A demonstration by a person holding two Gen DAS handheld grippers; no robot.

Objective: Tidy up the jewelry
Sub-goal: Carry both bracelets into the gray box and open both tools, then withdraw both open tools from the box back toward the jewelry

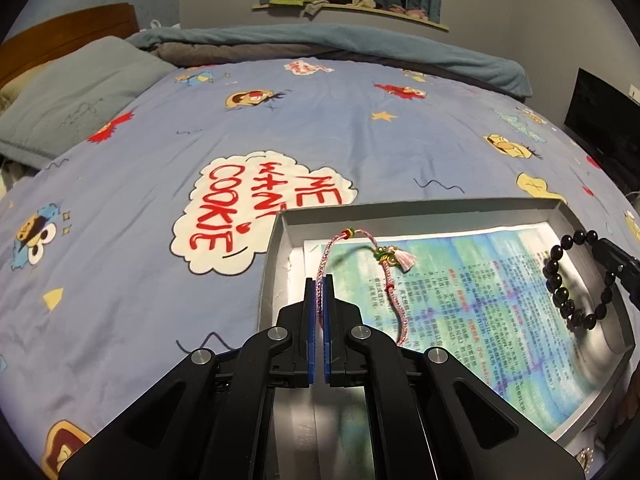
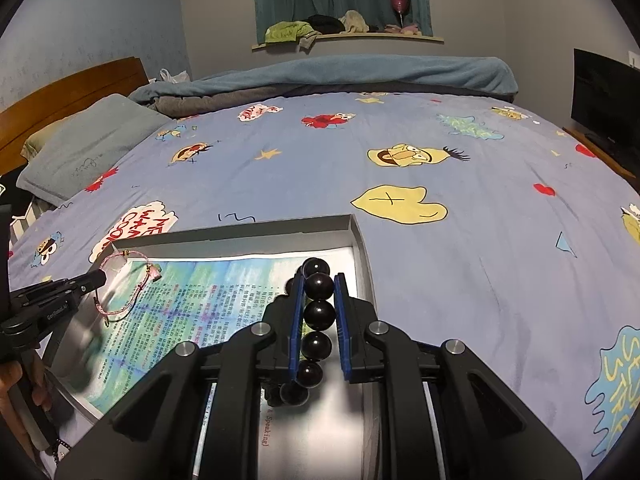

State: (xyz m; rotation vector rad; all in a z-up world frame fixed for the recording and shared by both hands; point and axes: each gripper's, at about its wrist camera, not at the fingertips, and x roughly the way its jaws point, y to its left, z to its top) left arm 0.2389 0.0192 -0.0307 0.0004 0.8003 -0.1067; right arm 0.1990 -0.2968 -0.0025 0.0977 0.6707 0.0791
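Observation:
A shallow grey box (image 1: 280, 248) lined with a printed blue-green sheet (image 1: 460, 280) lies on the bed. My left gripper (image 1: 319, 280) is shut on a pink braided cord bracelet (image 1: 360, 248) with a small tassel charm; the cord loops out over the box's left part. My right gripper (image 2: 318, 280) is shut on a black bead bracelet (image 2: 319, 316), several beads lined up between its blue pads, above the box's (image 2: 360, 248) right side. In the left wrist view the bead bracelet (image 1: 568, 280) hangs at the box's right wall. The right wrist view shows the pink bracelet (image 2: 120, 280) at the left.
The bed carries a blue cartoon-print sheet (image 1: 320, 132), a grey pillow (image 1: 68, 108) at the far left and a rolled blanket (image 1: 360, 46) along the far edge. A dark screen (image 2: 604, 96) stands at the right. A window ledge (image 2: 344, 38) holds clothes.

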